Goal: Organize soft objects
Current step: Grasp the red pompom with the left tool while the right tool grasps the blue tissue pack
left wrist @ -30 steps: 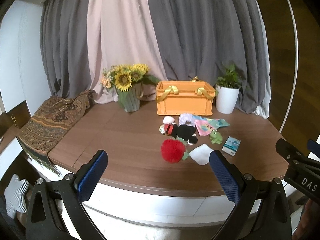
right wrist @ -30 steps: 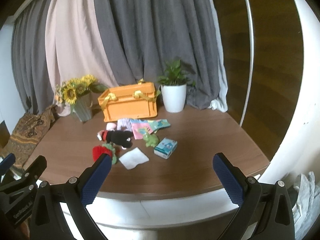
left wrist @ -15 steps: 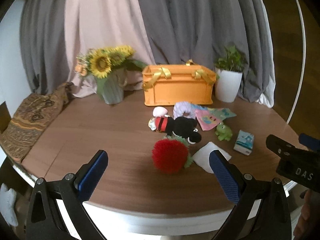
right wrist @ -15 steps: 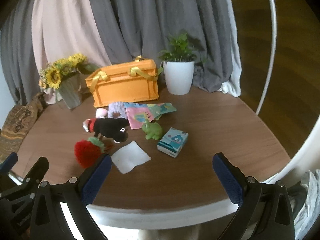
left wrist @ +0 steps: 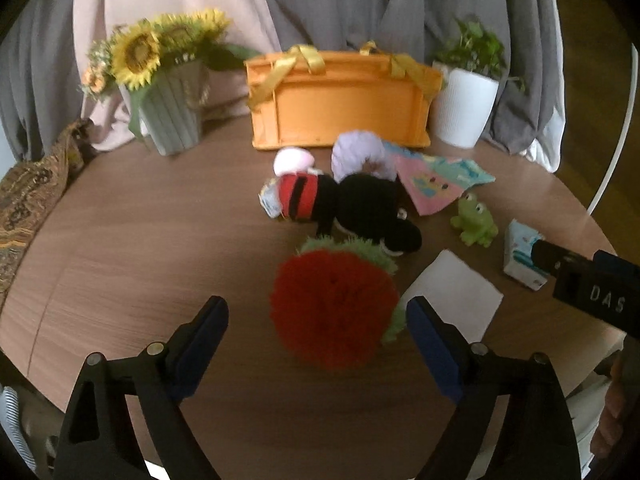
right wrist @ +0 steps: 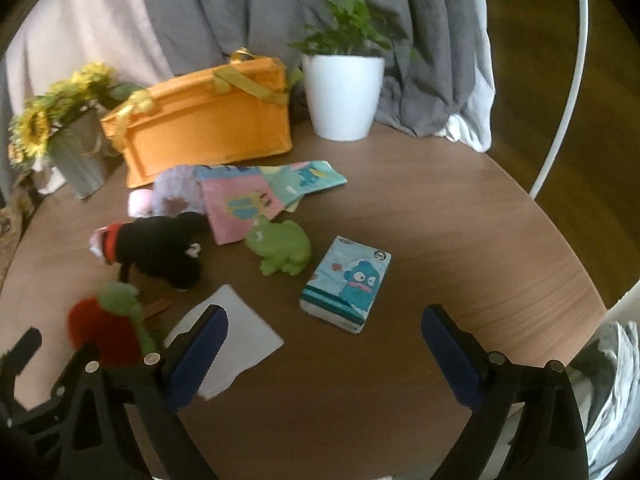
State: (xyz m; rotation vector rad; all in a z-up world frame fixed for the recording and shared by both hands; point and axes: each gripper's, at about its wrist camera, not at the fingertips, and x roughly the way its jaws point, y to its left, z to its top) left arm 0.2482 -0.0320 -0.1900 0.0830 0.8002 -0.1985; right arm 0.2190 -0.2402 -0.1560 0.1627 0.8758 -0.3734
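Observation:
A fluffy red ball with green fringe [left wrist: 334,306] lies on the brown round table, just ahead of my open left gripper [left wrist: 318,316]; it also shows in the right wrist view [right wrist: 105,326]. Behind it lie a black and red plush [left wrist: 352,206], a lilac scrunchie [left wrist: 362,154], a pink patterned cloth [left wrist: 434,178], a green frog [left wrist: 474,220] and a white cloth [left wrist: 454,296]. My right gripper [right wrist: 324,330] is open and empty, a little short of the tissue pack [right wrist: 348,282]. The orange basket [left wrist: 340,98] stands at the back.
A sunflower vase [left wrist: 170,106] stands back left and a white plant pot [left wrist: 464,106] back right. A patterned cloth [left wrist: 28,196] drapes over the table's left edge. Curtains hang behind. The table's front edge [right wrist: 360,468] is close below the right gripper.
Both grippers have moved forward over the table toward the objects. The red ball now sits close in front of the left gripper's open fingers. The objects have not moved.

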